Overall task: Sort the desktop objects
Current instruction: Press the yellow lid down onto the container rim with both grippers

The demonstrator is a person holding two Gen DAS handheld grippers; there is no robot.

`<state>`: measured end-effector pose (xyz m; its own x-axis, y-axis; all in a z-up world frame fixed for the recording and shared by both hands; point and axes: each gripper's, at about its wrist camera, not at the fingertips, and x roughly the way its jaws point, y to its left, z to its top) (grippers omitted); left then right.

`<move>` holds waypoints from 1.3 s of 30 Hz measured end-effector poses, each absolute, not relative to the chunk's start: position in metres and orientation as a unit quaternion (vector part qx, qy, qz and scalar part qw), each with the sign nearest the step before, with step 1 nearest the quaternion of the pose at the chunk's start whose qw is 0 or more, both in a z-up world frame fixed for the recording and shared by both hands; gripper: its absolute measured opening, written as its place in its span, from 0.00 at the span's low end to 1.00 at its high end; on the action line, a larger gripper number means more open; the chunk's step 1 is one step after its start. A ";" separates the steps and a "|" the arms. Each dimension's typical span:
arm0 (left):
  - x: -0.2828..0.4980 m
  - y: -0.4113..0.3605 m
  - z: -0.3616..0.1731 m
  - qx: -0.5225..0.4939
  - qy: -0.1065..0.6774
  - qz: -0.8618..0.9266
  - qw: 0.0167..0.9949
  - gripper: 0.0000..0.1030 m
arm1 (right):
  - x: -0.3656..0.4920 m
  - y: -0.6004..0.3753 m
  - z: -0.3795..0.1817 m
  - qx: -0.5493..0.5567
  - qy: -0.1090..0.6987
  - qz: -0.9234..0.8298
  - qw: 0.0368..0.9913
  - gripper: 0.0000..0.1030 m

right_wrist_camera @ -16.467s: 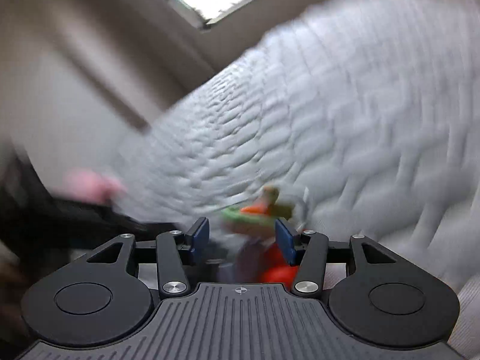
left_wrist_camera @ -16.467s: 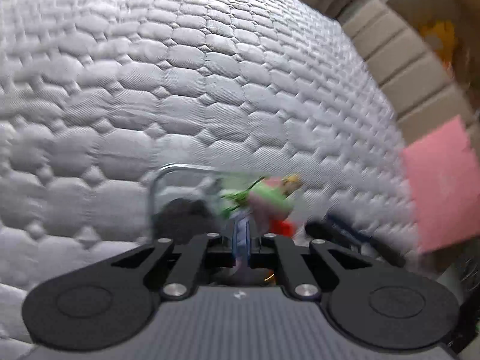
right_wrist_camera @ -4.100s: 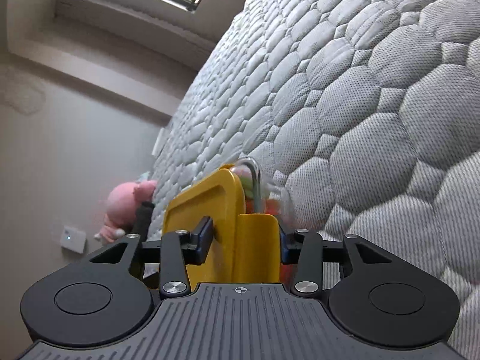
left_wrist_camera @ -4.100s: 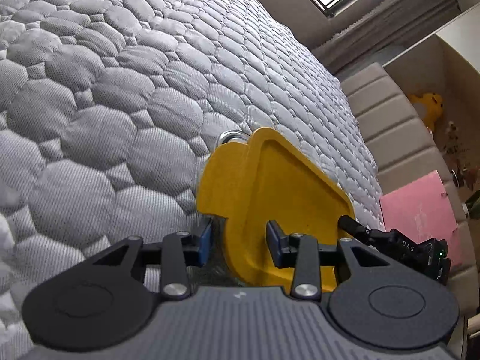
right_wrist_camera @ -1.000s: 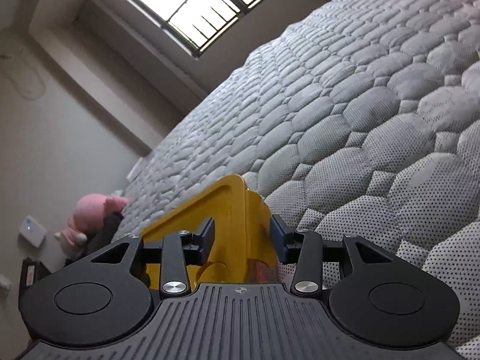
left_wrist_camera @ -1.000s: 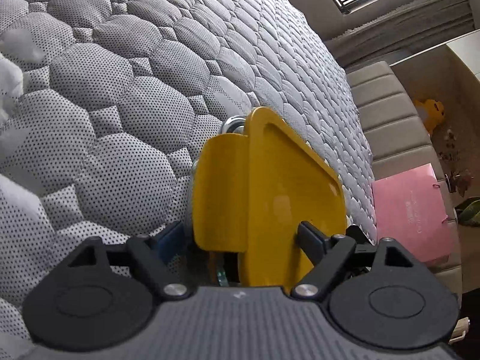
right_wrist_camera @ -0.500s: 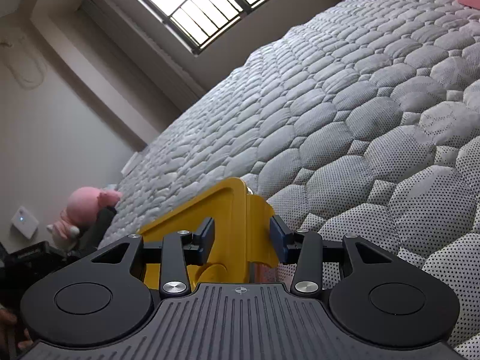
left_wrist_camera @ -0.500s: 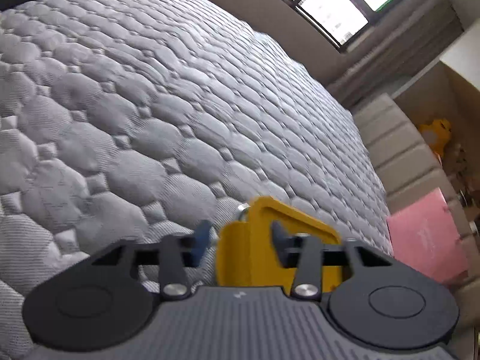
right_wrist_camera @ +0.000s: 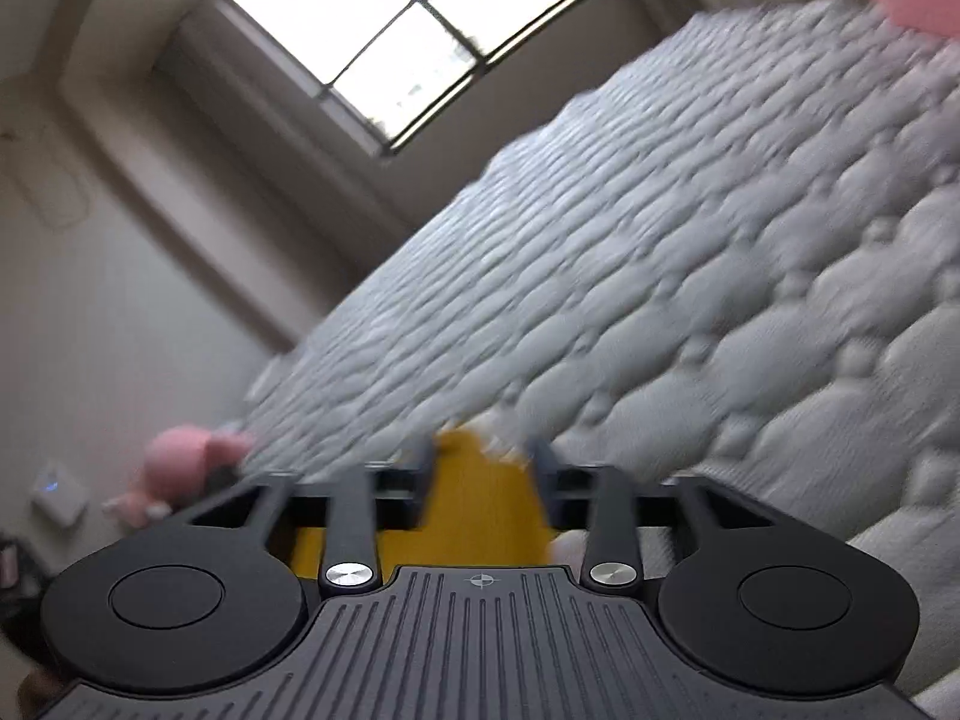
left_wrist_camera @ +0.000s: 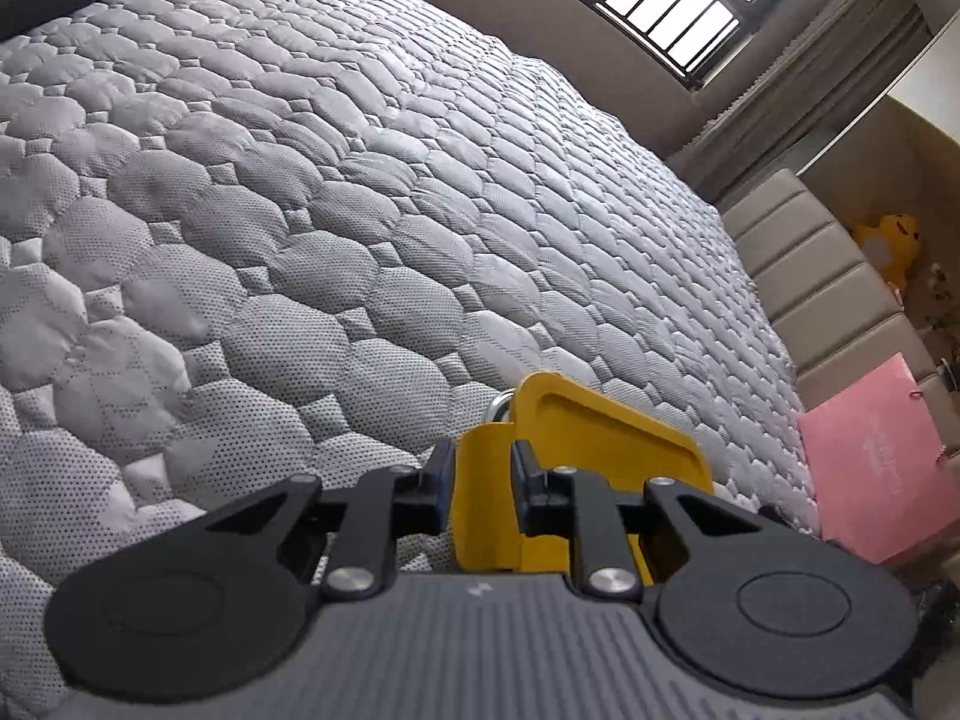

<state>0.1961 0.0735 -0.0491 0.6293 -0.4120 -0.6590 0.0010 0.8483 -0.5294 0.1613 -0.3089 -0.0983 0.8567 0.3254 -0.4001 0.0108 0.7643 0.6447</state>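
Above the wide quilted mattress (left_wrist_camera: 360, 210), both grippers' closing fingers (left_wrist_camera: 441, 474) clamp the yellow tray's (left_wrist_camera: 600, 426) opposite rims.

- Left wrist cam: sitting right behind the left gripper (left_wrist_camera: 483, 483), angled down across the quilted bed (left_wrist_camera: 360, 210) toward the window.
- Right wrist cam: same low spot, blurry, tilted.
- Shared: bed, yellow tray (left_wrist_camera: 600, 426) (right_wrist_camera: 480, 498) up close.

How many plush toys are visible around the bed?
2. A yellow plush toy sits on the shelf beyond the headboard; a pink plush toy lies by the wall beside the mattress. Others may be hidden.
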 end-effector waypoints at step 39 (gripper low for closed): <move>0.294 -0.046 -0.026 -0.117 0.453 -0.207 0.859 0.38 | 0.111 -0.247 -0.086 0.314 0.323 0.290 0.844 0.08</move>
<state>0.2938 -0.0461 -0.0255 0.5030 -0.4621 -0.7303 0.2499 0.8867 -0.3889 0.1108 -0.2472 -0.0858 0.6235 0.6921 -0.3636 -0.2862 0.6348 0.7177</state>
